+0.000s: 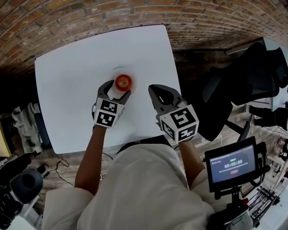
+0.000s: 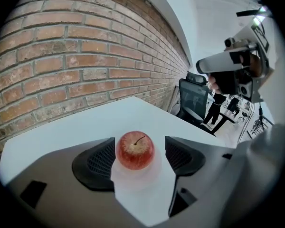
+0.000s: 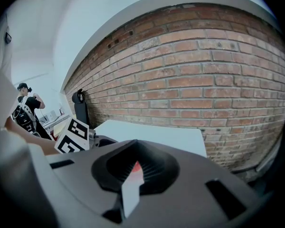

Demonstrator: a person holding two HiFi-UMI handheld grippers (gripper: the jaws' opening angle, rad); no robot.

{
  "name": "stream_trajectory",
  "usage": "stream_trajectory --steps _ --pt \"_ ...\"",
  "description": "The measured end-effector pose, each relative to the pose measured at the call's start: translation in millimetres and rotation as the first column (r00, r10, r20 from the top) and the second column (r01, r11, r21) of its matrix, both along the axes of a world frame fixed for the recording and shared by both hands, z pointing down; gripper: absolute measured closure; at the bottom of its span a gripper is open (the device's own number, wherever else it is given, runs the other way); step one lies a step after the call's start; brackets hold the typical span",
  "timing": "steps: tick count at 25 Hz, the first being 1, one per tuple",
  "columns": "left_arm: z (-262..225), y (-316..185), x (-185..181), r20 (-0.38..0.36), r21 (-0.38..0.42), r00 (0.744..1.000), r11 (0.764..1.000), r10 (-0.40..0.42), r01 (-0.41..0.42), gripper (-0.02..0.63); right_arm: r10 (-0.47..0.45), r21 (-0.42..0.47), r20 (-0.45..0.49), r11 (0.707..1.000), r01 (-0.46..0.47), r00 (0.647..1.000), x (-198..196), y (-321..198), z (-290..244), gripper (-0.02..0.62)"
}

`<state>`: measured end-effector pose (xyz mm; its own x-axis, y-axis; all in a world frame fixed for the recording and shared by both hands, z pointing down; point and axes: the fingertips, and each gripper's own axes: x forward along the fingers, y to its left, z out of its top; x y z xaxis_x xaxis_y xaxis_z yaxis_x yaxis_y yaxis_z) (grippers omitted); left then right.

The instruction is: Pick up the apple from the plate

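A red apple (image 1: 124, 82) sits on a small white plate (image 1: 119, 71) near the middle of the white table (image 1: 67, 80). My left gripper (image 1: 118, 88) is open, one jaw on each side of the apple, pads clear of it. In the left gripper view the apple (image 2: 135, 149) stands stem-up on the plate (image 2: 137, 177) between the two black pads (image 2: 100, 161). My right gripper (image 1: 152, 88) hovers just right of the apple, empty, its jaws together. In the right gripper view only a red sliver of the apple (image 3: 137, 167) shows through its shut jaws (image 3: 133, 147).
A brick wall (image 1: 134, 4) runs behind the table. A black office chair (image 1: 245, 80) stands to the right, and a small screen on a stand (image 1: 233, 164) sits at lower right. Camera gear (image 1: 19, 186) lies on the floor at the left.
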<state>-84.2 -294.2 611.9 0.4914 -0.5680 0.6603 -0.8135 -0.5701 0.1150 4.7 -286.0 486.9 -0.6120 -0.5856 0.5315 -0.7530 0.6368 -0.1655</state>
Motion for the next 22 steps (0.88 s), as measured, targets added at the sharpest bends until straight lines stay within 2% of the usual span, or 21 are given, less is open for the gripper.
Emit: stream_trajectory --steps 22 --pt "49 -12 0 0.069 -0.064 0.998 0.998 -0.013 0.017 0.235 -0.005 -0.039 -0.025 0.999 0.004 1.000 12 1 23 0.592"
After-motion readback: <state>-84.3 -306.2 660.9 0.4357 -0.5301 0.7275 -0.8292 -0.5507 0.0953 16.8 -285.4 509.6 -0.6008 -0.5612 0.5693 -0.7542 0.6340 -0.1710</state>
